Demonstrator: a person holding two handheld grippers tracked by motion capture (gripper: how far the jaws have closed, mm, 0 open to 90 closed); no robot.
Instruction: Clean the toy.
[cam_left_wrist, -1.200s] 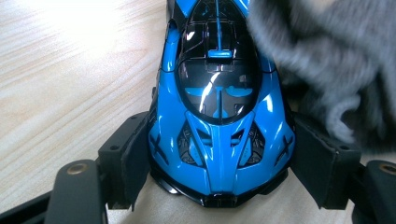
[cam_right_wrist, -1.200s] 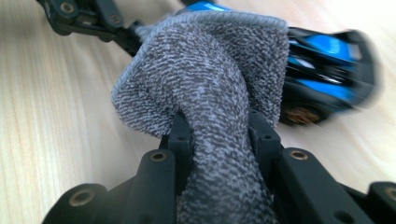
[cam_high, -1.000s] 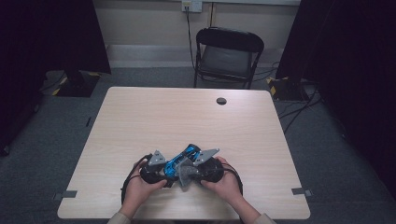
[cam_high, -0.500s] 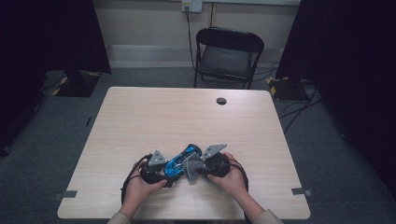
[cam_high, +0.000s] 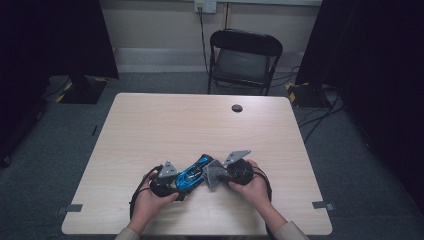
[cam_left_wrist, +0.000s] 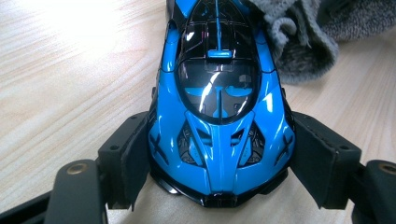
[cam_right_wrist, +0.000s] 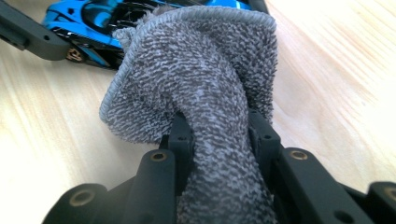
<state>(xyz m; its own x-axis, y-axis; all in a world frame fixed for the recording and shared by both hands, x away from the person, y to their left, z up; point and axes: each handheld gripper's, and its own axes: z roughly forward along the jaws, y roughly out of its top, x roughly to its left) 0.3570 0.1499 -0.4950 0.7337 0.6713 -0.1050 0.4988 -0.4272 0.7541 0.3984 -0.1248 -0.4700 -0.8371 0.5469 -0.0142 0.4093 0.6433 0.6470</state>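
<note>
Since a second ago, the right gripper (cam_high: 223, 176) has drawn slightly rightward with its grey towel (cam_right_wrist: 196, 88), jaws clamped on the bunched cloth. The left gripper (cam_high: 176, 186) lies low on the counter (cam_high: 180, 125), jaws clamped on the blue toy car's (cam_left_wrist: 219, 102) sides, towel touching the car's far end.

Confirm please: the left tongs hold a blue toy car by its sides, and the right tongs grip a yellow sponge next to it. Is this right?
Not quite. The right tongs grip a grey cloth, not a yellow sponge, as the right gripper view shows. The rest is right: the left tongs hold the blue toy car by its sides.
</note>
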